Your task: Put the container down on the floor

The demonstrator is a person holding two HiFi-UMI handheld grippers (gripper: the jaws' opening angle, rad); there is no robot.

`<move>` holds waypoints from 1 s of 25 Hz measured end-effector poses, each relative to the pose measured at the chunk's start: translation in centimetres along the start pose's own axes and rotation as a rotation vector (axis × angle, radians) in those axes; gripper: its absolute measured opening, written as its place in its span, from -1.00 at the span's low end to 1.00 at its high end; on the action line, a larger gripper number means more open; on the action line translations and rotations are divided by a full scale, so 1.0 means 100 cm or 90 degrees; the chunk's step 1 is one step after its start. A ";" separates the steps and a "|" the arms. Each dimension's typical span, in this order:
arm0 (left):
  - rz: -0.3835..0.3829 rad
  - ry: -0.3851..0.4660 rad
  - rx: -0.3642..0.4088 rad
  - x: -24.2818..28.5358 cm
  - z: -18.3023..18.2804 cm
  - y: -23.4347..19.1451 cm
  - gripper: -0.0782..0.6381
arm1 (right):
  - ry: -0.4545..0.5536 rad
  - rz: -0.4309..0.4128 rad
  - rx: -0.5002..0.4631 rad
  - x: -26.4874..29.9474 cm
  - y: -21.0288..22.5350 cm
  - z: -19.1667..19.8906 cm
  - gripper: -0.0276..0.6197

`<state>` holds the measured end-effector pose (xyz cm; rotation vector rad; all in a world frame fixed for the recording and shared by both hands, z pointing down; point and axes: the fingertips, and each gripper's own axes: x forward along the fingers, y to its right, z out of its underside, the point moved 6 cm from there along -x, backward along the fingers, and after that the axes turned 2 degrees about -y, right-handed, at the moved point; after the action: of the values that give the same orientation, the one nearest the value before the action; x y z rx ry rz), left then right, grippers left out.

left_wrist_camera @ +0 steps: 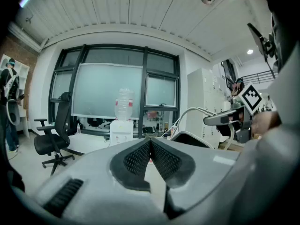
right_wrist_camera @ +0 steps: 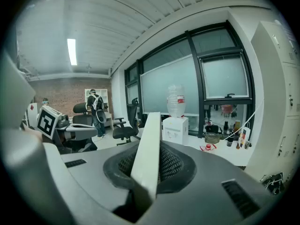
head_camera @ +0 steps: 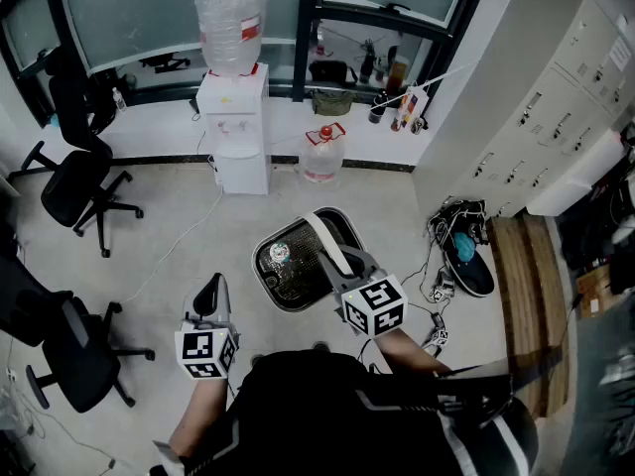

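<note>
Your right gripper is pinching the thin white handle of the container; left gripper is closed on nothing. Looks light but swingy, so grab mid-handle.

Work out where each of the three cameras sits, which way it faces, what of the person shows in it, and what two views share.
Head view: on the person's head, looking steeply down at the floor; shows the torso, left gripper and right gripper, which holds the container by its handle.
Left gripper view: on the left gripper, roughly level, towards the windows; jaws together, empty.
Right gripper view: on the right gripper, facing the same way; jaws on the handle.
Shared: the water dispenser.
</note>
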<state>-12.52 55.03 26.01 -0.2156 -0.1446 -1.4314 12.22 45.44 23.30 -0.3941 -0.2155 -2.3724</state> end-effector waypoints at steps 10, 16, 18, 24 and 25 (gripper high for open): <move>-0.007 -0.004 -0.006 0.000 0.004 0.000 -0.75 | -0.003 -0.006 -0.008 0.005 0.001 -0.004 -0.74; -0.007 -0.008 -0.015 -0.003 0.005 -0.005 -0.75 | 0.000 -0.005 0.001 0.007 -0.003 -0.005 -0.74; -0.004 -0.009 -0.019 -0.003 0.005 -0.006 -0.75 | -0.003 -0.003 0.003 0.008 -0.003 -0.006 -0.74; 0.011 -0.012 -0.021 -0.005 0.010 -0.015 -0.75 | -0.006 0.008 0.005 0.011 -0.010 -0.004 -0.74; 0.012 -0.012 -0.021 -0.006 0.011 -0.018 -0.75 | -0.005 0.011 0.008 0.012 -0.012 -0.004 -0.74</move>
<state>-14.32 55.67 27.05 -0.2563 -0.1341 -1.4136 10.52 45.43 23.28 -0.3983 -0.2287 -2.3517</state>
